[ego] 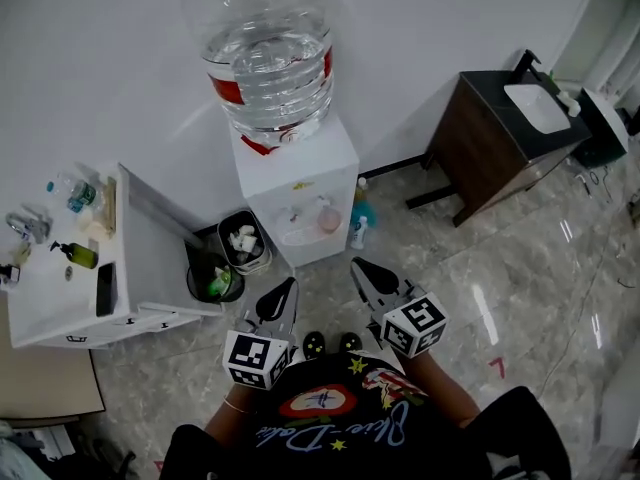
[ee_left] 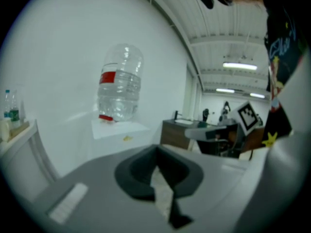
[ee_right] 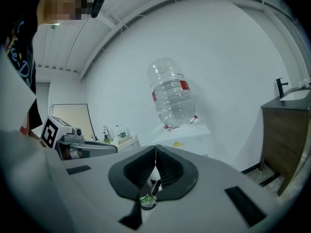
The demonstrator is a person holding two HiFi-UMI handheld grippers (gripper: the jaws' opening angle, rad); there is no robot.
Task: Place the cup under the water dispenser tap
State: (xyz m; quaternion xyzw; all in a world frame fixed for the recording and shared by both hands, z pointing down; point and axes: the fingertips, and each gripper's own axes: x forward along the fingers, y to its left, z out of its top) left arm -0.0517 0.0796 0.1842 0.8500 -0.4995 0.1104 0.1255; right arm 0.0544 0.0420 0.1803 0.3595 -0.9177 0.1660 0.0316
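The white water dispenser stands against the far wall with a big clear bottle upside down on top. A small pinkish cup sits in its tap recess. My left gripper and right gripper hover side by side in front of it, above the floor. Both are shut and hold nothing. In the left gripper view the jaws of the left gripper meet below the bottle. The right gripper likewise points level toward the bottle.
Two waste bins stand left of the dispenser. Beside them is a white counter carrying bottles. Spray bottles stand on the floor to its right. A dark wood vanity with a sink is at the far right.
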